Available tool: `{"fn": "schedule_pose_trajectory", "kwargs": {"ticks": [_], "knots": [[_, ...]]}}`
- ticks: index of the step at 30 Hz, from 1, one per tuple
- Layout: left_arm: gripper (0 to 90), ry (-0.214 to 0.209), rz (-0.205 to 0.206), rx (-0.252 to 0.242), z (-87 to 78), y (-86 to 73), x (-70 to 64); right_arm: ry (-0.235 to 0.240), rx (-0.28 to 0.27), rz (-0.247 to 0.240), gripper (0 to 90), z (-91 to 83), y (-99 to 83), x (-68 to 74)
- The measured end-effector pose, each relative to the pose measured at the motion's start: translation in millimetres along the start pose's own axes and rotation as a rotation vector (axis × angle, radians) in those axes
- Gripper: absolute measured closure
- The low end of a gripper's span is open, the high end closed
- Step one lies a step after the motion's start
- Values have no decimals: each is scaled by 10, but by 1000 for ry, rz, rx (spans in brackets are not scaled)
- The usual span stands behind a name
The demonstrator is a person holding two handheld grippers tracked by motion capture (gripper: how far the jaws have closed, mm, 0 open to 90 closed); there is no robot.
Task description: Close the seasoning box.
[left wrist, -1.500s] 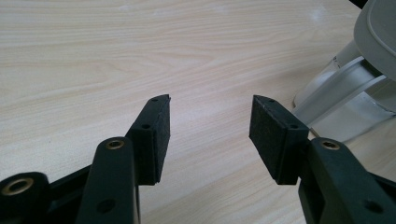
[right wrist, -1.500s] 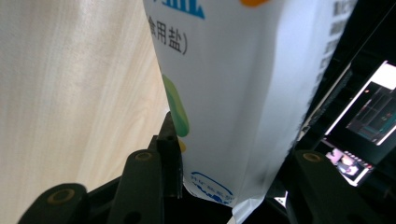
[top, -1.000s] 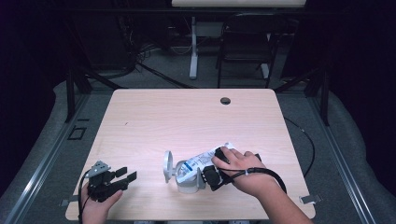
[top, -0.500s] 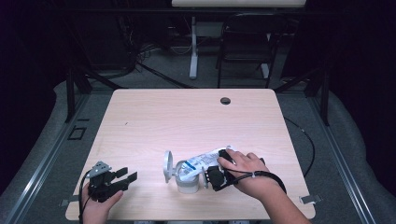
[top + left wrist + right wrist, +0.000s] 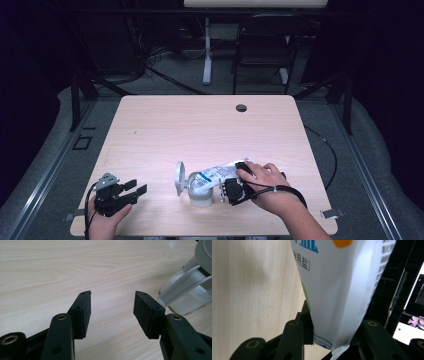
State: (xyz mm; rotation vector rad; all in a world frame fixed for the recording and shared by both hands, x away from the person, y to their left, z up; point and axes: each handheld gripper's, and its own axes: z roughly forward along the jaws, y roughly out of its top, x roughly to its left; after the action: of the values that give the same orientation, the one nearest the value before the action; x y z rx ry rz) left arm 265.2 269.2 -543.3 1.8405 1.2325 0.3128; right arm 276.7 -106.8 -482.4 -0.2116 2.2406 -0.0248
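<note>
The bag point(image 5: 220, 172) lies tilted over the jar point(image 5: 200, 192) at the table point(image 5: 200, 125) front — left gripper point(image 5: 131, 191) well apart, leftward.

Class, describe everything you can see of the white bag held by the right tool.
The white bag looks like a soft plastic pouch with blue print, an orange patch and a thin green edge. It lies tilted, nearly flat, its far end resting over the mouth of the clear jar near the table's front edge. The right tool is shut on its other end, both jaws pressing its sides.
</note>
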Motion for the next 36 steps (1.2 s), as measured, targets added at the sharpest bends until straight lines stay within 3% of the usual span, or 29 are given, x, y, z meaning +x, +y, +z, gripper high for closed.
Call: {"fn": "schedule_pose_trajectory", "kwargs": {"ticks": [1, 12, 17, 24, 36], "knots": [[486, 0, -2, -4, 3, 1, -5, 10, -21, 27, 664, 13, -13, 11], [486, -1, -1, -9, 6, 0, -8, 40, -59, 117, 671, 41, -99, 61], [486, 4, 2, -8, 18, -9, -1, 68, -106, 181, 673, 76, -145, 95], [485, 6, 3, 0, 23, -13, -6, 78, -111, 200, 676, 92, -149, 110], [485, 8, -1, 1, 33, -23, 3, 114, -134, 276, 690, 101, -177, 142]]}}
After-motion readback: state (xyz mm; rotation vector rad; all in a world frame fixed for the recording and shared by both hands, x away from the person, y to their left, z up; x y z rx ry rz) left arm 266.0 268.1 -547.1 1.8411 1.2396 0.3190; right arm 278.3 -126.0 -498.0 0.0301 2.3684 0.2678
